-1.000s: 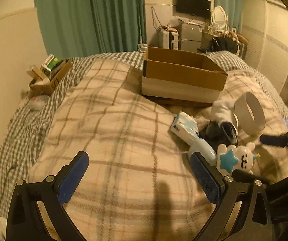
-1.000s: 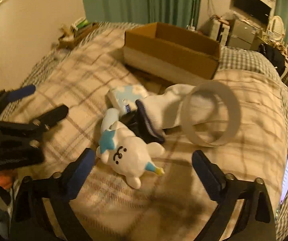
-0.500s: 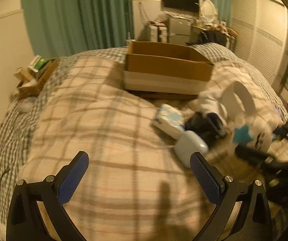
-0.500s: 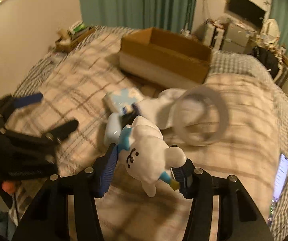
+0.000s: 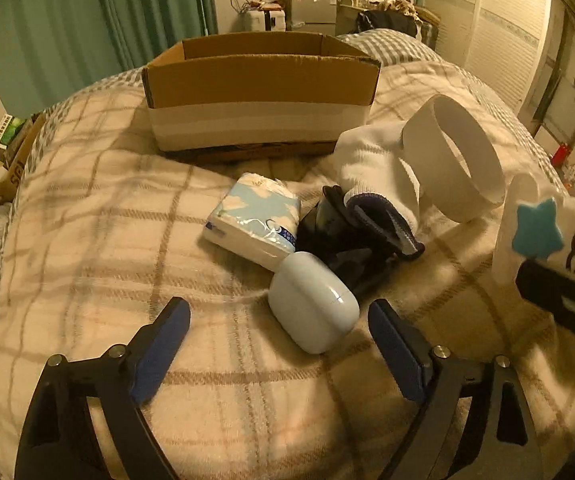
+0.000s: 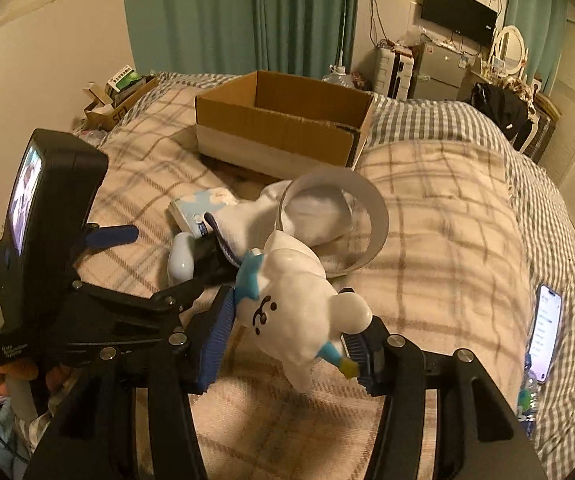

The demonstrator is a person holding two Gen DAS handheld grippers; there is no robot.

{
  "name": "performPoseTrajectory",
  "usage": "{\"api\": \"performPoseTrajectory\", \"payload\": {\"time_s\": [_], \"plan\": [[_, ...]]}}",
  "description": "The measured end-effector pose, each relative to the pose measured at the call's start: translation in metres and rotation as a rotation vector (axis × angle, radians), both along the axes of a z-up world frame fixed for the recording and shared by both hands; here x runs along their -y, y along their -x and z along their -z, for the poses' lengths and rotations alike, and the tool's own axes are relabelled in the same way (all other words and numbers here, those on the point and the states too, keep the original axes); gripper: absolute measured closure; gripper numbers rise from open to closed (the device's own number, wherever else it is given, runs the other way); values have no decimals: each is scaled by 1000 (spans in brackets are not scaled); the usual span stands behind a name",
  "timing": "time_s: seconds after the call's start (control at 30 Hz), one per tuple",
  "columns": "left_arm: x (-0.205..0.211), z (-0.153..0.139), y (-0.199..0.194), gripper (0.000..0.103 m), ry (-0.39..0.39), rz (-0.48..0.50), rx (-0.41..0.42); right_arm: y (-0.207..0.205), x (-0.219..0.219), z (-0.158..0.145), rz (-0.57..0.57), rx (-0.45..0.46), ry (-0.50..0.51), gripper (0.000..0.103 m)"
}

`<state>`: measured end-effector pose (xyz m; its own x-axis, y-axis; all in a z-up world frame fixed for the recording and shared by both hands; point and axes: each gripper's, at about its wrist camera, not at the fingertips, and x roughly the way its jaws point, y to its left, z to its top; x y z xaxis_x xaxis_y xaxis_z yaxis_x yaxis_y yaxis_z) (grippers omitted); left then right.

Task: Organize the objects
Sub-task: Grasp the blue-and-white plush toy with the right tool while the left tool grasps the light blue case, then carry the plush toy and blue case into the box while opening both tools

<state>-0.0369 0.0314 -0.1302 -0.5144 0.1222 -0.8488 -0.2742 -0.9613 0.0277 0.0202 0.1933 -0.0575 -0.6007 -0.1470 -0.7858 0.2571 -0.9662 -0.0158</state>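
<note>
The right gripper (image 6: 291, 332) is pinching a white bear-like toy figure (image 6: 295, 304) with a blue star on its head, its blue pads pressed against the toy's two sides so that it is lifted clear of the plaid blanket (image 6: 447, 208). From the left wrist camera the same toy shows at 3 o'clock, at the frame's edge. The left gripper (image 5: 279, 354) is spread wide and holds nothing, hovering low over the blanket with a pale blue oval case (image 5: 313, 302) lying between and just ahead of its fingertips. At about 11 o'clock from that case, touching it, lies a blue-and-white tissue pack (image 5: 253, 220); at about 1 o'clock sits a dark bundle (image 5: 351, 248), what it is I cannot tell. Over that bundle lies a white sock with a navy cuff (image 5: 371, 172), and at 3 o'clock from the sock a white ring (image 5: 453, 164) stands tilted against it. Farther back, at 12 o'clock, an open cardboard box (image 5: 261, 92) rests on the bed, near the pile but apart from it; its inside is not visible from here. In the right wrist view a lit phone (image 6: 545, 338) lies on the checked cover at 3 o'clock.
</note>
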Motion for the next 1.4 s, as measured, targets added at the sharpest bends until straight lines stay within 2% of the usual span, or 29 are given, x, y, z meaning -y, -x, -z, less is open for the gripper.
{"api": "performPoseTrajectory", "payload": {"time_s": [0.03, 0.1, 0.13, 0.17, 0.3, 0.5, 0.63, 0.8, 0.93, 1.03, 1.2, 1.4], "plan": [[0, 0, 0, 22, -2, 2, 2, 1, 0, 0, 1, 3, 3, 51], [-3, 1, 0, 46, -14, 20, 15, -1, -1, 3, 3, 3, 11, 51], [-4, 2, 1, 52, -24, 34, 25, -1, -2, 3, 6, 3, 15, 51], [-4, 3, 0, 62, -44, 52, 31, -1, -3, 4, 8, 4, 18, 51], [-4, -7, -7, 75, -29, 33, -3, -1, -4, 4, 10, 8, 15, 51], [3, -30, -21, 79, -77, 13, -61, -3, -6, -13, 20, -37, -10, 51], [3, -44, -25, 80, -80, 14, -109, -5, -10, -24, 26, -60, -6, 51], [7, -60, -21, 80, -97, 6, -148, -5, -13, -32, 21, -72, 7, 51], [12, -85, -13, 80, -107, 4, -198, 4, -10, -50, 9, -105, -2, 51], [15, -112, 3, 80, -122, 1, -236, 20, -10, -74, -2, -148, 8, 51], [18, -157, 43, 80, -119, -50, -328, 63, -5, -119, -5, -242, -47, 51], [8, -187, 103, 80, -93, -43, -380, 133, -4, -153, 21, -280, -12, 51]]}}
